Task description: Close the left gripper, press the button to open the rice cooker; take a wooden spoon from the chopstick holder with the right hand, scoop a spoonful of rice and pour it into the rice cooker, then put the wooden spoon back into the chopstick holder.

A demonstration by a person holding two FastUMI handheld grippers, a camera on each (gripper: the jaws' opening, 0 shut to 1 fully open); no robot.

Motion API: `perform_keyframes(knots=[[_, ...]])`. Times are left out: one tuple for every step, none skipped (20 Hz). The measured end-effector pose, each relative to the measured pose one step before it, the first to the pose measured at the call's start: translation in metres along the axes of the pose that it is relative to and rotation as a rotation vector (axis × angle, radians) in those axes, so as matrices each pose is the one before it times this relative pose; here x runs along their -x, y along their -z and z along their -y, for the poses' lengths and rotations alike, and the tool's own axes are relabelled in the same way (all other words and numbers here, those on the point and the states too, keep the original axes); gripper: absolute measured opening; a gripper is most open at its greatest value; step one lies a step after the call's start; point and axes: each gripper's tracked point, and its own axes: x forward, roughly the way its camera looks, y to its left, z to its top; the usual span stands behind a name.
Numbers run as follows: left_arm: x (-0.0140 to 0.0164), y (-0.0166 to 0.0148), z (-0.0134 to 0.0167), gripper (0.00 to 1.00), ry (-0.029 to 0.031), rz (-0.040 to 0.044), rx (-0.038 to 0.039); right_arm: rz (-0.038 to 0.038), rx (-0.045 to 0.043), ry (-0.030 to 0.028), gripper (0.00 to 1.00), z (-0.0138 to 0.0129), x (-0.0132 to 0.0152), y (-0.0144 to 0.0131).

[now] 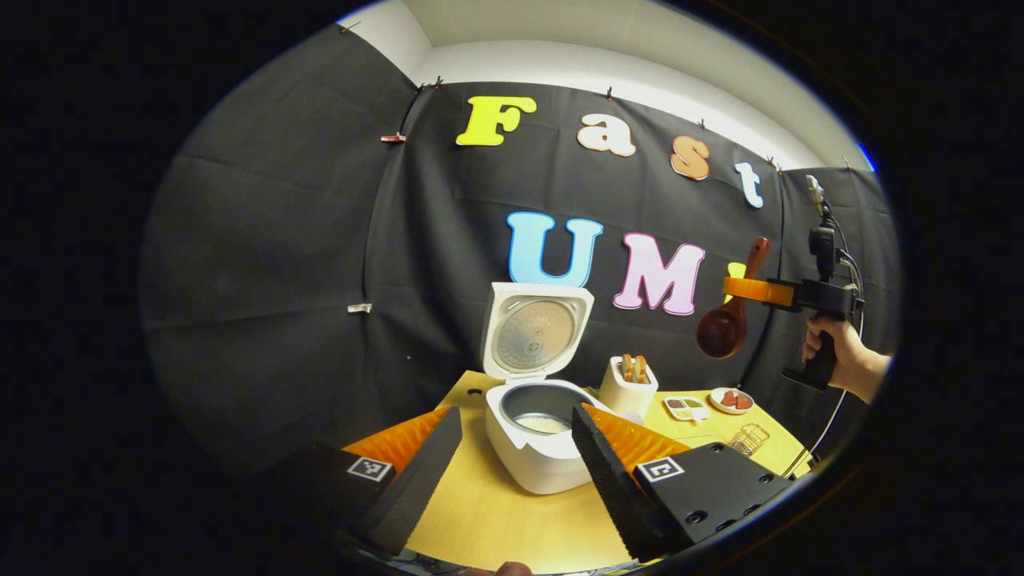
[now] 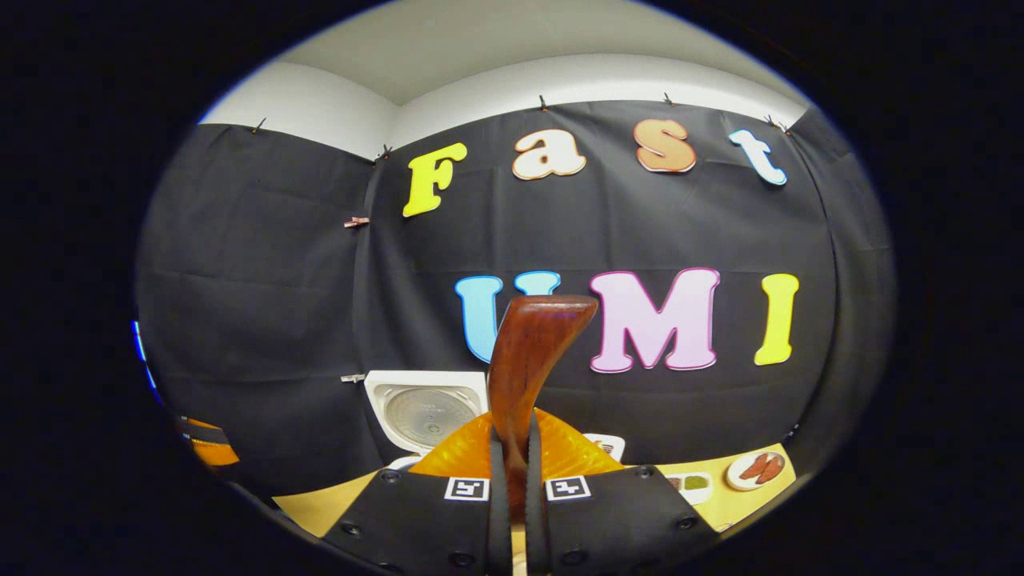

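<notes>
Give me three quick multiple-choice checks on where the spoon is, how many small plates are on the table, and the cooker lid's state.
1. Where is the wooden spoon?
A. In the chopstick holder
B. Held in the air by the right tool
C. Lying in the cooker pot

2. How many small plates sit to the right of the chopstick holder?
A. Two
B. Four
C. None

3. What state is the rice cooker lid in?
A. Shut
B. Taken off, on the table
C. Swung up open

Answers:
1 B, the right tool clamps the handle, the bowl hanging above the table.
2 A, a rectangular plate and a round plate.
3 C, the lid stands upright behind the pot.
</notes>
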Motion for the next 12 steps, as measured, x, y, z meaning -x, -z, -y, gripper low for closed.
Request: perform_keyframes(knots=[[-0.00074, -0.00086, 0.00637, 0.98, 0.00441, -0.00035, -0.00833, -0.00232, 0.00004, 0.02293, 0.11, 0.01806, 0.01140, 0.00022], [-0.00136, -0.00029, 0.00675, 0.95, 0.00561, -0.00127, -0.00697, -0.00523, -0.00543, 0.02409, 0.11, 0.01851, 0.01059, 0.00212], [-0.00084, -0.00157, 0.00801, 0.95, 0.00542, 0.00132, -0.00384, -0.00678, -0.00686, 0.02232, 0.07, 0.01914, 0.00960, 0.00293], [-0.00014, -0.00229, 0.00764, 0.95, 0.00471, 0.00235, -0.00265, -0.00739, -0.00757, 0.02315, 0.11, 0.01952, 0.00857, 0.00407], [-0.00029, -0.00129, 0.00808, 0.95, 0.00094, -0.00049, -0.00235, -0.00839, -0.00913, 0.02360, 0.11, 0.02178, 0.00680, 0.00467], [0.00036, -0.00057, 0.00813, 0.95, -0.00058, 0.00162, -0.00097, -0.01128, -0.00776, 0.01942, 0.11, 0.01914, 0.00612, 0.00648], [-0.00011, -0.00133, 0.00891, 0.95, -0.00048, 0.00013, 0.00151, -0.01250, -0.00710, 0.01701, 0.11, 0.01906, 0.00527, 0.00609], [-0.00097, -0.00095, 0.01003, 0.95, -0.00024, -0.00014, 0.00359, -0.01428, -0.00672, 0.01477, 0.11, 0.02015, 0.00450, 0.00844], [0.00014, -0.00064, 0.00910, 0.95, -0.00074, -0.00120, 0.00237, -0.01299, -0.00904, 0.01347, 0.11, 0.01899, 0.00370, 0.00789], [-0.00077, 0.00076, 0.00928, 0.95, -0.00216, -0.00306, 0.00031, -0.01452, -0.01090, 0.01444, 0.11, 0.01721, 0.00242, 0.00765], [-0.00064, -0.00004, 0.00836, 0.95, -0.00510, -0.00310, -0.00281, -0.01330, -0.00939, 0.00996, 0.11, 0.01626, 0.00169, 0.00906], [0.00052, 0.00030, 0.00808, 0.95, -0.00788, -0.00332, -0.00154, -0.01598, -0.00753, 0.00999, 0.11, 0.01524, 0.00147, 0.00972]])
